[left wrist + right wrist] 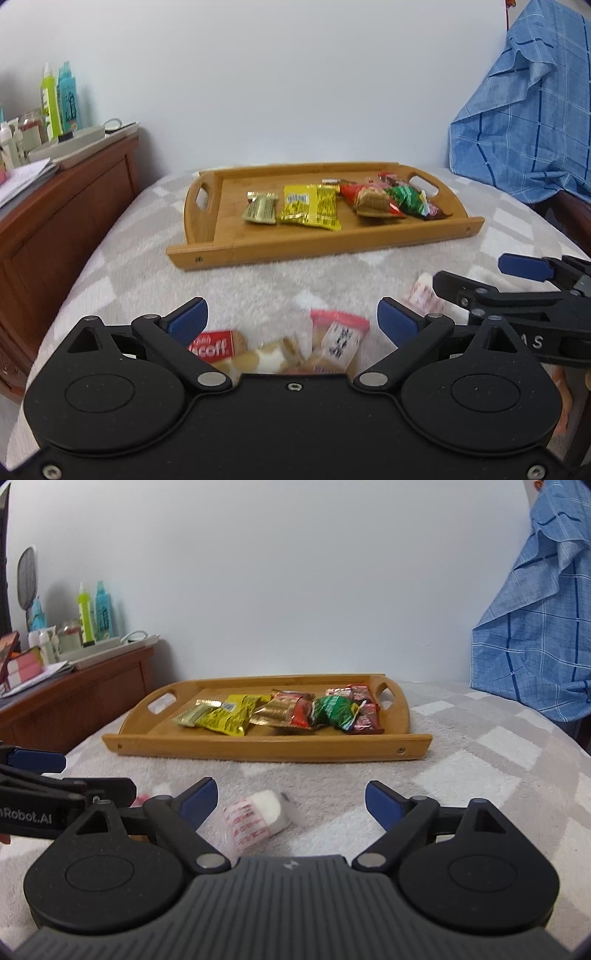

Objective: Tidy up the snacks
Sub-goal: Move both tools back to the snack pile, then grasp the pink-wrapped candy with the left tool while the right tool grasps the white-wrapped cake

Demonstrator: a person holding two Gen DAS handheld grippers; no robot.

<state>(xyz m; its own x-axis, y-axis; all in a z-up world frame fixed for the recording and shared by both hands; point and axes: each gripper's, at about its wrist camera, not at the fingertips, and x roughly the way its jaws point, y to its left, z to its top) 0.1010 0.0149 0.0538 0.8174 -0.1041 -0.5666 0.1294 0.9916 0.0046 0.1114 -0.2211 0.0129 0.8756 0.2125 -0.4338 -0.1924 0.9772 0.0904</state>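
Observation:
A wooden tray (258,247) (258,747) rests on the checked blanket and holds several snack packets, among them a yellow one (310,205) (227,714) and a green one (404,197) (334,709). My left gripper (291,321) is open, hovering over a red Biscoff packet (214,347) and a pink-edged packet (338,341) lying on the blanket. My right gripper (291,799) is open too, nothing between its pads, above a clear packet with red print and a white snack (255,819) (424,295). In the left wrist view the right gripper (517,280) comes in from the right.
A brown wooden cabinet (62,218) (85,698) stands to the left, carrying bottles (61,99) (94,611) and papers. A blue checked cloth (524,122) (539,627) hangs at the right. The grey-white blanket (122,258) (480,782) spreads around the tray.

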